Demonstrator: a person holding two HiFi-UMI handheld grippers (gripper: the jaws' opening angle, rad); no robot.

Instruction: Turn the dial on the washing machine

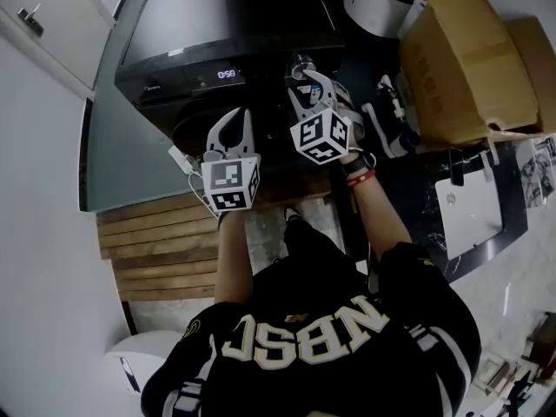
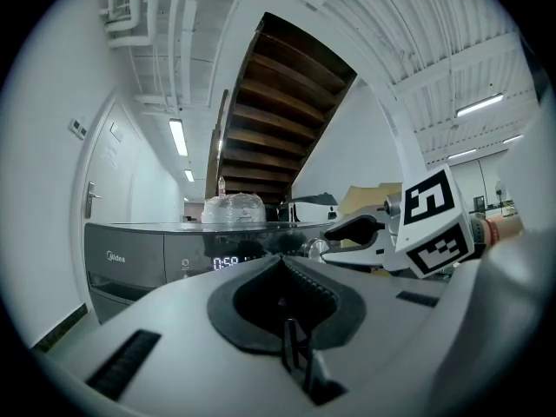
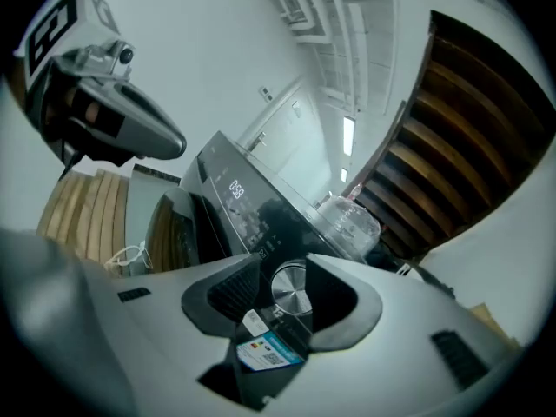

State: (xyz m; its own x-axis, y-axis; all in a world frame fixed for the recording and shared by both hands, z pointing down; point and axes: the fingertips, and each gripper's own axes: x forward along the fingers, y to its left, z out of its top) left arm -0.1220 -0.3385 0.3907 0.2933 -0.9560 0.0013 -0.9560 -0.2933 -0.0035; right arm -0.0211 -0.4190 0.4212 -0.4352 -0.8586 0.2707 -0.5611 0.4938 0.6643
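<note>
A dark washing machine [image 1: 226, 33] stands in front of me, its lit display [image 1: 227, 75] on the front panel. The silver dial [image 3: 291, 292] lies between the jaws of my right gripper [image 3: 282, 289]. The jaws stand apart, with a narrow gap showing beside the dial on the left pad's side. From the head view that gripper [image 1: 308, 81] reaches the panel right of the display. My left gripper [image 1: 234, 115] hangs lower left, over the round door, its fingertips meeting with nothing between them [image 2: 280, 259].
Cardboard boxes [image 1: 473, 59] are stacked at the right and a white appliance [image 1: 373, 3] stands behind them. Wooden slats [image 1: 156, 246] lie on the floor at the left. A white cable [image 1: 184, 162] hangs by the door. A plastic-wrapped bundle [image 2: 233, 208] sits on the machine's top.
</note>
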